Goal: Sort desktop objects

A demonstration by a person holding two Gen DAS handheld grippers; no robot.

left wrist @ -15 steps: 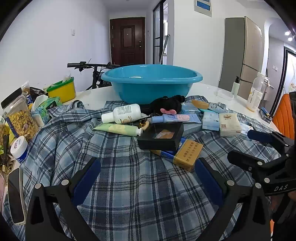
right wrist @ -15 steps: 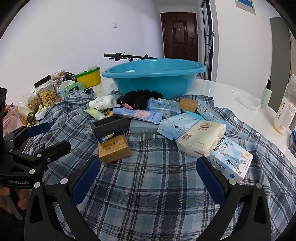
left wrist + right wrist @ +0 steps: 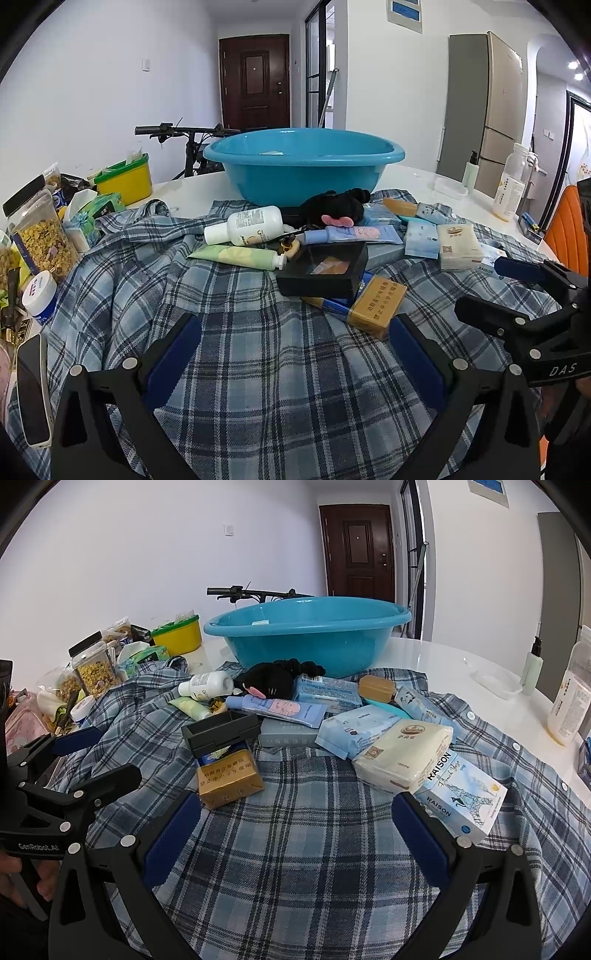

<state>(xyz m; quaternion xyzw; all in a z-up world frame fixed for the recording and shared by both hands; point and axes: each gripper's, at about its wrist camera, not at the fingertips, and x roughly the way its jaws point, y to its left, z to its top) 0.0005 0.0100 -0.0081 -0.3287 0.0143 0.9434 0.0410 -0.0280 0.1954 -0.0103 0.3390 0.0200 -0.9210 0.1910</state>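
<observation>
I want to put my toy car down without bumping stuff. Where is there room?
The plaid shirt is bare in front, between the gold box and the RAISON box. The white table is also bare right of the blue basin. It is crowded just before the basin, where tubes, packets and the black tray pile up.

White walls all round, a dark brown door (image 3: 254, 81) sat straight ahead down the hall with a glass partition (image 3: 318, 66) right of it, a tall fridge (image 3: 484, 107) further right, and a round white table (image 3: 443, 661) below.
</observation>
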